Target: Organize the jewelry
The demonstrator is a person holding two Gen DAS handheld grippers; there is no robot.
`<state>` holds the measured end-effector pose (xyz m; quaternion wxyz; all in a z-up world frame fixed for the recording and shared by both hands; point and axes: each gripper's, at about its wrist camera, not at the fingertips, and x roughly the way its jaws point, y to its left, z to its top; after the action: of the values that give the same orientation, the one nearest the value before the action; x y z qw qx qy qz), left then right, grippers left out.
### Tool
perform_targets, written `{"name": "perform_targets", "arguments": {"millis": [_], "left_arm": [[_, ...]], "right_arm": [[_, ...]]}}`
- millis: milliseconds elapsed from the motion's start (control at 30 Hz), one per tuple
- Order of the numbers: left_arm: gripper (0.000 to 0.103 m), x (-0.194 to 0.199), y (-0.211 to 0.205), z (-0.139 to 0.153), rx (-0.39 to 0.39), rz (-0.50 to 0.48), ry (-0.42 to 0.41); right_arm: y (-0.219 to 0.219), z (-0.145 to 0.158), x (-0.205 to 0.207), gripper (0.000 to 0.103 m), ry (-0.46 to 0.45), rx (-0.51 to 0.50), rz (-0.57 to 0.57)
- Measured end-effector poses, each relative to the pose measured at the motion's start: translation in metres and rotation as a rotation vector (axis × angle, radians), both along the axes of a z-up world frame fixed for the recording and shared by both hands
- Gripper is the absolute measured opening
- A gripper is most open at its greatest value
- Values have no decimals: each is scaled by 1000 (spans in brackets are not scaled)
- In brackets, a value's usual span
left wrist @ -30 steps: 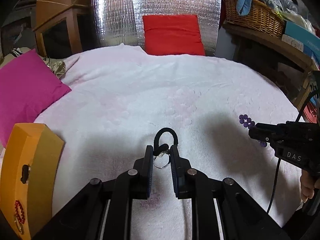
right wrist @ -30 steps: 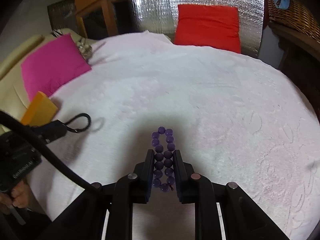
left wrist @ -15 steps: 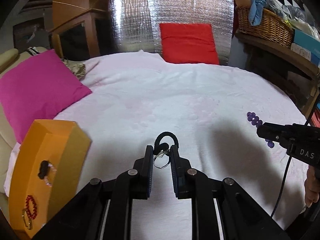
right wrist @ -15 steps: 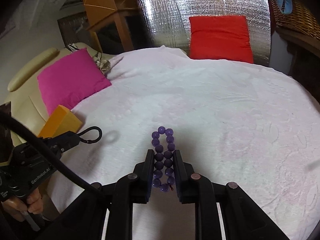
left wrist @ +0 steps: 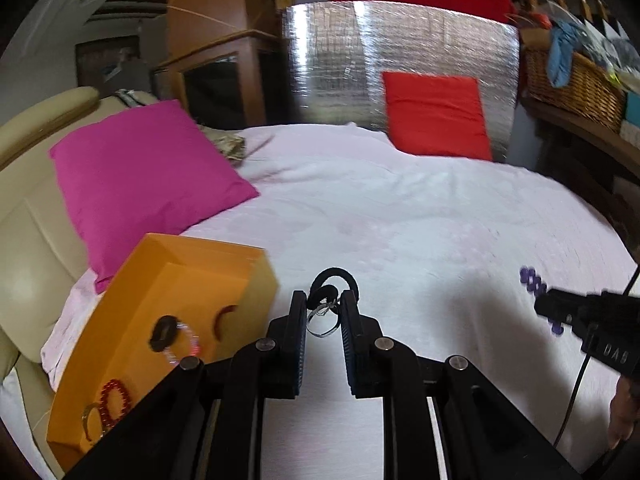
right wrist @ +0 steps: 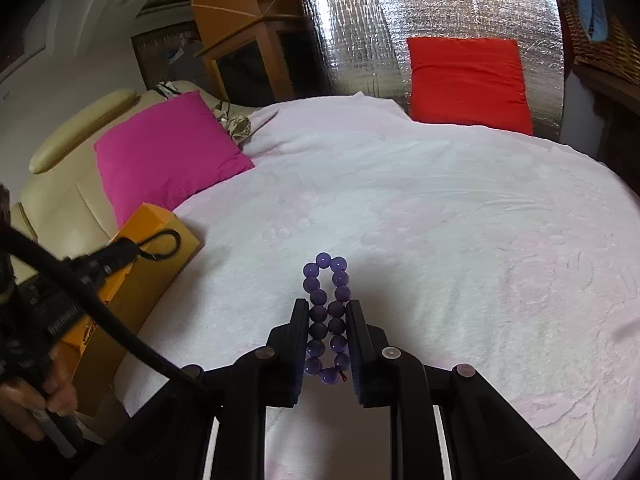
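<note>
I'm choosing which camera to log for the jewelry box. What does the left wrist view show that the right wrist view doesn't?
Only the left wrist view looks into the orange box: a red bead bracelet, a black piece and pale beads lie inside. Only the right wrist view shows the whole purple bead bracelet clamped in the right gripper. Both show the left gripper holding the black loop, the pink pillow, the red pillow and the white cover.

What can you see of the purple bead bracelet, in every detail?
The purple bead bracelet is a loop of round, glossy, dark violet beads, glass or stone by the look. The right tongs pinch it flat into two rows; its far end sticks out past the fingertips, above the white blanket. A small reddish knot shows at its near end.
</note>
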<state>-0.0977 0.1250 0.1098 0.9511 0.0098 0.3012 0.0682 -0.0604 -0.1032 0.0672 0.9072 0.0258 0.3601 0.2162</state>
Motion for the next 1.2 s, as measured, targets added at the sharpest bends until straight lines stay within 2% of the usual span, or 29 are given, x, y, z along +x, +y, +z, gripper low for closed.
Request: {"name": "perform_targets", "arguments": {"millis": [233,367,600,733,933,1033,1200], "left_arm": [[17,-13,43,9,-26,79,-21],[17,-19,70,7,-46,133,-11],[17,-28,138,-5,-74,282,31],[17,-31,188,-23,-161,355,88],[17,-32,211,-42,-245,360,144],[17,-34,209,-40,-247,360,129],[17,-37,184,-25,-264,221,70]], "right_arm": [[38,7,-4,20,1,-24,32],[76,21,-6,20,-12,-30,94],[144,40,-3,20,-16,-38,197],[185,43,-4,20,16,-21,260],[243,37,-6,20,89,-30,341],[259,31,-7,20,107,-50,346],[239,36,-6,20,92,-12,294]]}}
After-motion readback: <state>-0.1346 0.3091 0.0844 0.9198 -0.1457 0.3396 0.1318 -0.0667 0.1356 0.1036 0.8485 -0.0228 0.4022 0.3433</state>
